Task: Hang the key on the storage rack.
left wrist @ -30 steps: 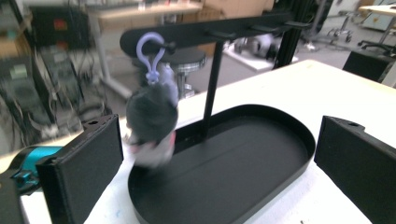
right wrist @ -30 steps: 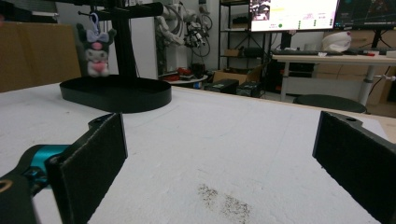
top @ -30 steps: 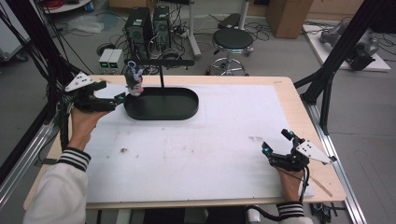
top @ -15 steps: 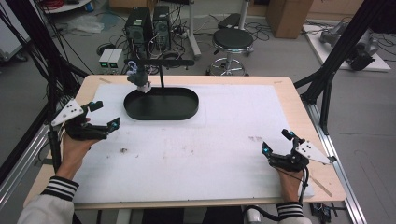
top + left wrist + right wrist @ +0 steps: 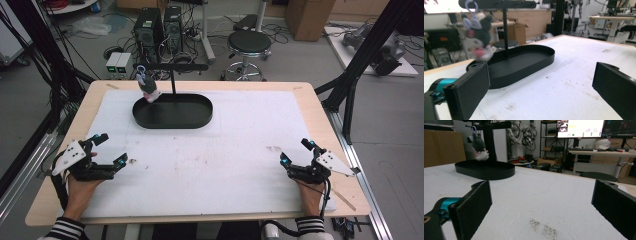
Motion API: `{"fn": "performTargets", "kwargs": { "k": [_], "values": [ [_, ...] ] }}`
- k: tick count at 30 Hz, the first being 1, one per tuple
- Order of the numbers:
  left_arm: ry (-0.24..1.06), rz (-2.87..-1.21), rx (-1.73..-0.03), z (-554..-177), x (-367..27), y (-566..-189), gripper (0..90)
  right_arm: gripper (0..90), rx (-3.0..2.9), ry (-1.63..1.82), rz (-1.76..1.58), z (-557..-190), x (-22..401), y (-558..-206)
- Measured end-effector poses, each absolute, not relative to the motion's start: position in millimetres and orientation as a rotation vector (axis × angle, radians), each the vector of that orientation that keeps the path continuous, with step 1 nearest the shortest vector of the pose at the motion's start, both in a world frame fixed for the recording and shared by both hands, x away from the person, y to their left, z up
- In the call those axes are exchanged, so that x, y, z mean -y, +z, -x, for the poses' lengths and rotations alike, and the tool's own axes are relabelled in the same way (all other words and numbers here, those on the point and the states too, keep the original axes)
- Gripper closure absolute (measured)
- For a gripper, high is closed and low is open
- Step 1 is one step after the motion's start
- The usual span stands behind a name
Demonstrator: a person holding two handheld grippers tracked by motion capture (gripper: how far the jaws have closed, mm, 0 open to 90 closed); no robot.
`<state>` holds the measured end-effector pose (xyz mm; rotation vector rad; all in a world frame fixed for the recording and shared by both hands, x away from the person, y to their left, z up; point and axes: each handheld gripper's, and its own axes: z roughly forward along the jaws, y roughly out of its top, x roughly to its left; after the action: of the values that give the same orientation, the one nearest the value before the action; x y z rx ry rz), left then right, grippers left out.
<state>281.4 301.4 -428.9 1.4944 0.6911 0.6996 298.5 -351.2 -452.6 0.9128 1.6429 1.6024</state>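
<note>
Plush toy (image 5: pixel 146 86) hanging on stand (image 5: pixel 172 80) — grippers apart, empty

In our left gripper view the plush toy (image 5: pixel 479 37) is blurred; the stand's bar (image 5: pixel 499 3) is cut by the top edge, its hook unclear.

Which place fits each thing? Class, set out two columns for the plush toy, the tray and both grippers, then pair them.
1 grey plush toy
2 black oval tray
3 left gripper
4 right gripper

A table's far middle
B near right corner
C hanging from the black stand bar
D near left corner

Pairs: 1-C, 2-A, 3-D, 4-B
</note>
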Motion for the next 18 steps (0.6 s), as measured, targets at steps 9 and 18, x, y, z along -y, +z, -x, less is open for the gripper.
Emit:
{"fn": "performTargets", "kwargs": {
  "k": [9, 18],
  "values": [
    [0.678, -1.487, -0.718, -274.4, -309.1, -448.3, 1.7, 2.0, -1.643, 1.602, -0.908, -298.6, 351.1, -452.7],
    [0.683, -1.454, -0.746, -274.2, -311.0, -452.5, 1.7, 2.0, -1.643, 1.602, -0.905, -298.4, 350.7, -452.8]
  ]
}}
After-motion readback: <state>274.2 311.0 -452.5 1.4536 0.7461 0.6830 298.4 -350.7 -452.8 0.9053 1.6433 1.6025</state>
